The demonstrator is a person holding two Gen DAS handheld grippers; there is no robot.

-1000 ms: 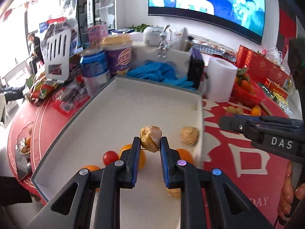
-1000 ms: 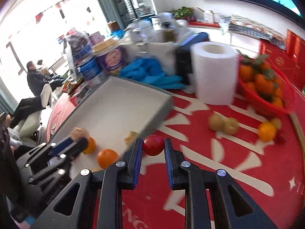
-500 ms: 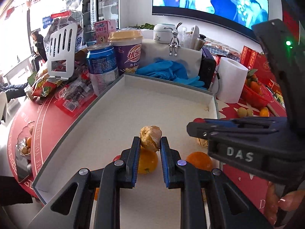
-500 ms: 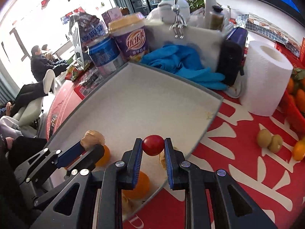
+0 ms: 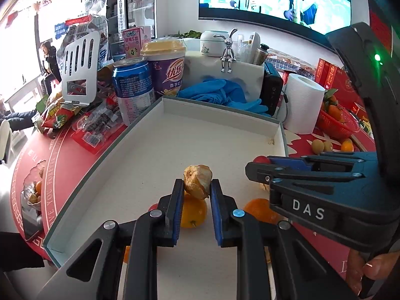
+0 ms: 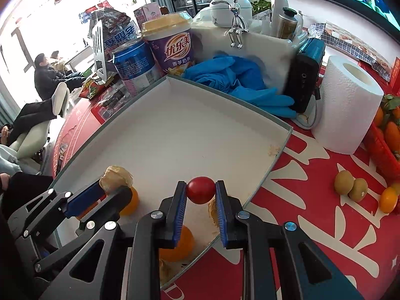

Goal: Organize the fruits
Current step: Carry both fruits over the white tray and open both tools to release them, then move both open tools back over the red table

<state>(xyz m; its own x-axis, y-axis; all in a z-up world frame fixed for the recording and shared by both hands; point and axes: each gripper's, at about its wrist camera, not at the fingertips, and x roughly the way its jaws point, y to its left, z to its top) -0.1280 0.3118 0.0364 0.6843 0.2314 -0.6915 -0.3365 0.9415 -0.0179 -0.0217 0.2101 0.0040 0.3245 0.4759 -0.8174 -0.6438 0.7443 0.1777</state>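
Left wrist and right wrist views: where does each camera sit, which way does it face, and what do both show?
Left wrist: sits on the left gripper, facing forward over the shallow white tray; its fingers clamp a tan papery husked fruit, and the right gripper and a thumb show.
Right wrist: sits on the right gripper, facing the tray's far corner; it clamps a small red tomato, with the left gripper at lower left.
Shared: tray, husked fruit, blue gloves, white paper roll.
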